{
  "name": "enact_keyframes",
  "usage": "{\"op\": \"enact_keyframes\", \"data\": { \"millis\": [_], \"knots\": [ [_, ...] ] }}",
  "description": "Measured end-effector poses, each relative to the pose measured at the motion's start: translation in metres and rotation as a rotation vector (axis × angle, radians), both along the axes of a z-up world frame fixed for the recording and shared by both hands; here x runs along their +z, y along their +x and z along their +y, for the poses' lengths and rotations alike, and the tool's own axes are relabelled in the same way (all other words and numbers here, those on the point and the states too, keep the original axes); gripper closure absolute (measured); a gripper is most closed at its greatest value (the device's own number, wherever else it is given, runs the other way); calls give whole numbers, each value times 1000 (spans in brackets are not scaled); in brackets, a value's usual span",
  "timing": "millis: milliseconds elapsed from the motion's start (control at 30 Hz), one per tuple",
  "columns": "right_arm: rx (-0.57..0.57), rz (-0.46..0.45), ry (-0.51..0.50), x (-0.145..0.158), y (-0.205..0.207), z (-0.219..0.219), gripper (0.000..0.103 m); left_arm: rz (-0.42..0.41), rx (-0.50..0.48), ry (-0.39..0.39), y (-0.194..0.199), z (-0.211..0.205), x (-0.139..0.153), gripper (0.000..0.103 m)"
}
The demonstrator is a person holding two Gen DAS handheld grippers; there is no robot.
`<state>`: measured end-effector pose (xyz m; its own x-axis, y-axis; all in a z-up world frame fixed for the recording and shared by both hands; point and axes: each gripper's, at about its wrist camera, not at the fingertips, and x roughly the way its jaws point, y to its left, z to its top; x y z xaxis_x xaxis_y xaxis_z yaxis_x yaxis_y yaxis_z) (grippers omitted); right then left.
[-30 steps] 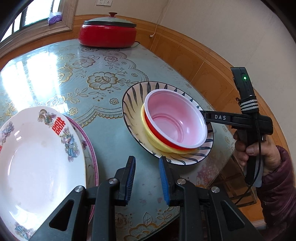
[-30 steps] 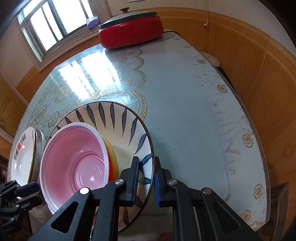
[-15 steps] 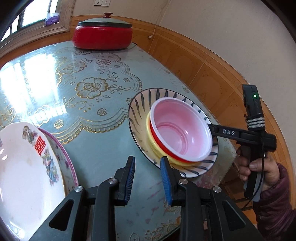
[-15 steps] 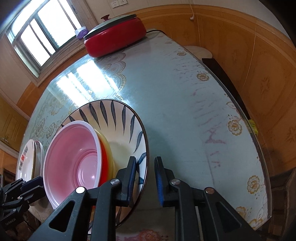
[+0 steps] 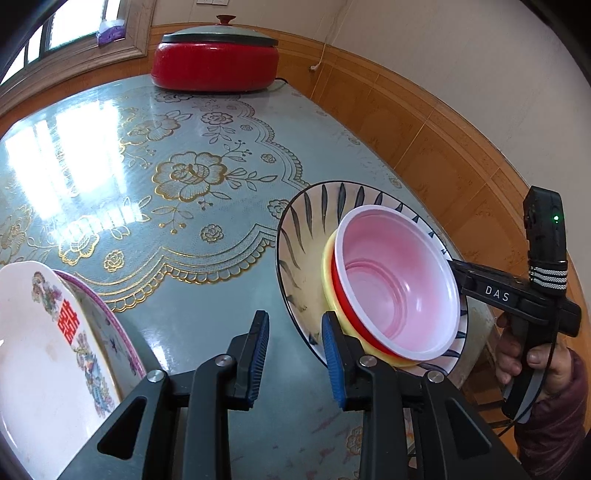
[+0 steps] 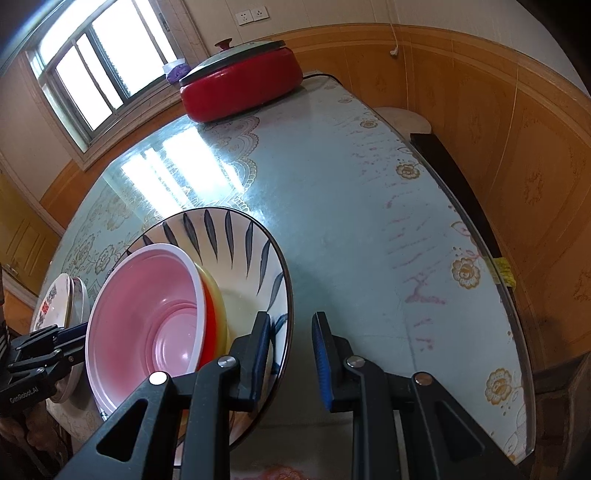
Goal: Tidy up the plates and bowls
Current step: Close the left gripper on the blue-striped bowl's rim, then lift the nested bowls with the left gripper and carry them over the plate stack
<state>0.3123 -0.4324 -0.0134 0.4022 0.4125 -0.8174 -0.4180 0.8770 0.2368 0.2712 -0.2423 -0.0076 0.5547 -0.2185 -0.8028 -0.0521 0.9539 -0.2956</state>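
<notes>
While nested in a yellow bowl (image 5: 328,284), the pink bowl (image 5: 397,284) sits on the striped plate (image 5: 306,236).

Table (image 6: 332,192): glass-topped, over a pale blue cloth with gold floral print; window glare on its far left part. Wall (image 5: 461,55): cream above, orange wood panelling (image 6: 480,110) below. Window (image 6: 92,70) at the far left corner, daylight entering. Double socket (image 6: 252,15) on the far wall, beside the window.
</notes>
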Motion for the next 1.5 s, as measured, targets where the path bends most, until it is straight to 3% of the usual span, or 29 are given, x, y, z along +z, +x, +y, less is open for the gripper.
{"op": "enact_keyframes", "data": {
  "millis": [233, 333, 500, 633, 767, 900, 1000, 1500],
  "knots": [
    [-1, 65, 88, -9, 9, -6, 83, 14, -9, -23, 12, -2, -9, 77],
    [16, 67, 73, -8, 8, -4, 83, 24, -9, -33, 15, -2, -13, 77],
    [76, 101, 23, -8, 10, 3, 83, 3, -64, 70, 13, -16, -10, 81],
    [104, 122, 53, -16, 13, 10, 82, 17, -49, 26, 18, -11, -17, 82],
    [105, 98, 44, -15, 9, 12, 84, 11, -45, 25, 17, -10, -18, 82],
    [147, 18, -36, -11, -5, 23, 83, 3, -42, -2, 16, -6, -19, 82],
    [124, 14, -28, -11, -8, 21, 84, -7, -32, -15, 13, -5, -19, 82],
    [108, -34, -33, -13, -21, 24, 84, -36, -18, 55, -7, -9, -13, 82]
  ]
}}
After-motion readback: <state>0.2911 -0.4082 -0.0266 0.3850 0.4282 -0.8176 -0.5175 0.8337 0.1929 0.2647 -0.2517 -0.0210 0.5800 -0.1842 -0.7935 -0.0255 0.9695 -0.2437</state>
